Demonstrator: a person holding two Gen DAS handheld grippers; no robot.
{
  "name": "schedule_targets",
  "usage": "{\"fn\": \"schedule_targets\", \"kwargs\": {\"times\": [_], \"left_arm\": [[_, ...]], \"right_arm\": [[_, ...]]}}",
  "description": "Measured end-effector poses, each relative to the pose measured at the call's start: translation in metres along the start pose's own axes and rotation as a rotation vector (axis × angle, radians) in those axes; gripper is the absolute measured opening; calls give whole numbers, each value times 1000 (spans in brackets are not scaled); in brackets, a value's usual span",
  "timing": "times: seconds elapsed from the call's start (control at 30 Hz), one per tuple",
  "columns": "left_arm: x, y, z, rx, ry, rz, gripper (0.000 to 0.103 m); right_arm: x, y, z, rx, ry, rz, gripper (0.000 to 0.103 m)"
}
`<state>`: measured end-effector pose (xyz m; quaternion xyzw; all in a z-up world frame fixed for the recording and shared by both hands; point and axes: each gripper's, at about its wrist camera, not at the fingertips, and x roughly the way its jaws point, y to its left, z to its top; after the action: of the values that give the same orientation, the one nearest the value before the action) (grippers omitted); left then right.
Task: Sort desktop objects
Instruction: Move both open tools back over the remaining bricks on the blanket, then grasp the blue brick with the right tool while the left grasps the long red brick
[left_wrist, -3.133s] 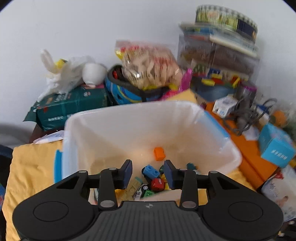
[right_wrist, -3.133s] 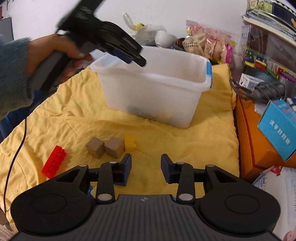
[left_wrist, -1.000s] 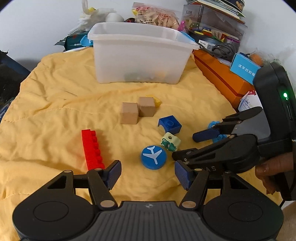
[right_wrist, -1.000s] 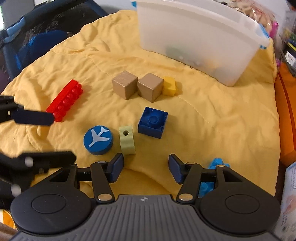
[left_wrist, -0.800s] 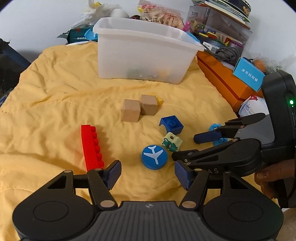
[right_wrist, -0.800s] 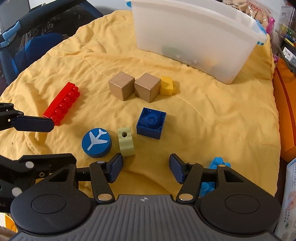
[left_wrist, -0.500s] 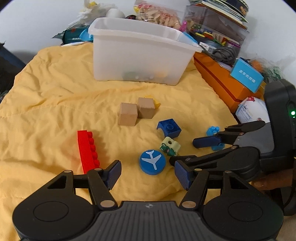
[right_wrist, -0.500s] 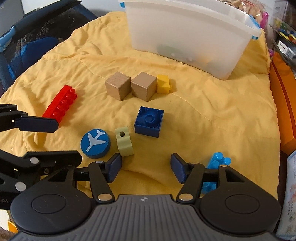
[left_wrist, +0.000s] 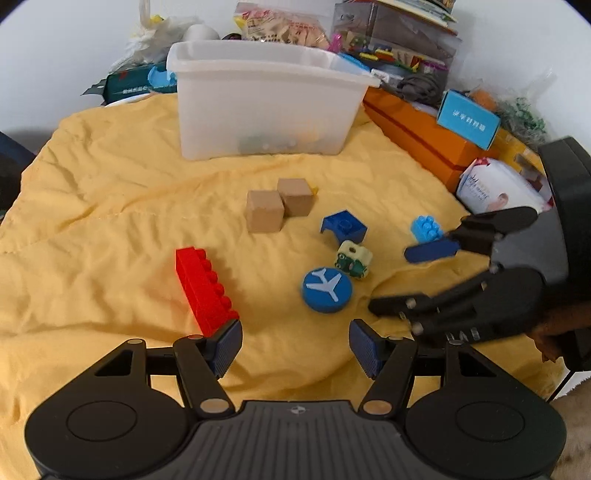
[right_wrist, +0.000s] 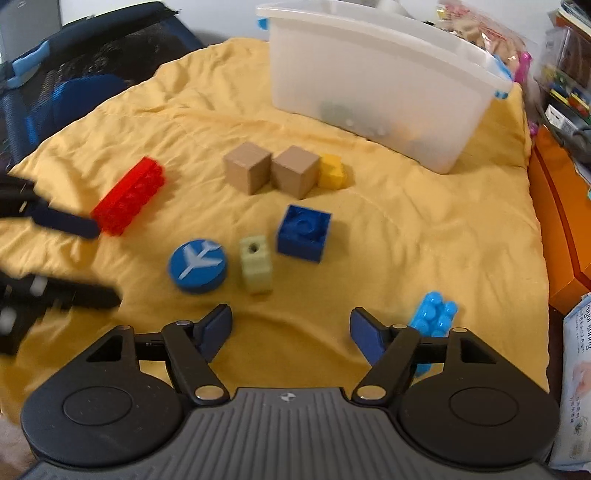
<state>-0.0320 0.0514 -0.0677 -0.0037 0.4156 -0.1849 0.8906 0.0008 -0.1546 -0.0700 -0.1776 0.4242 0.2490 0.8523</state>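
Toys lie on a yellow cloth (left_wrist: 110, 206): a red long brick (left_wrist: 203, 286), two wooden cubes (left_wrist: 266, 210), a dark blue brick (left_wrist: 344, 225), a pale green frog block (left_wrist: 352, 258), a blue aeroplane disc (left_wrist: 327, 290), a light blue brick (right_wrist: 436, 314) and a small yellow brick (right_wrist: 332, 171). A white plastic bin (left_wrist: 266, 96) stands behind them. My left gripper (left_wrist: 295, 345) is open, nothing between its fingers, the red brick's near end by its left finger. My right gripper (right_wrist: 291, 328) hovers near the frog block, its jaws opening, empty.
An orange box (left_wrist: 417, 136) with a blue carton (left_wrist: 467, 120) lies right of the cloth. Snack bags, plastic cases and cables crowd the back wall. A dark blue bag (right_wrist: 74, 85) sits left of the cloth. A white packet (left_wrist: 498, 184) lies at the right edge.
My left gripper slid over the cloth, so the toys sit further right in its view. The right gripper's fingers spread wider and the light blue brick came more into view.
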Motion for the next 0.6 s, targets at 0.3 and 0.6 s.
{"fn": "schedule_targets", "kwargs": {"times": [0.3,0.6], "left_arm": [[14,-6,19,30,7,-63,67],[28,-18,21,84,45,-81,67]], "right_arm": [[-6,5,4,-16,37,53,38],[-27,-23,19,67,-34,-42,39]]}}
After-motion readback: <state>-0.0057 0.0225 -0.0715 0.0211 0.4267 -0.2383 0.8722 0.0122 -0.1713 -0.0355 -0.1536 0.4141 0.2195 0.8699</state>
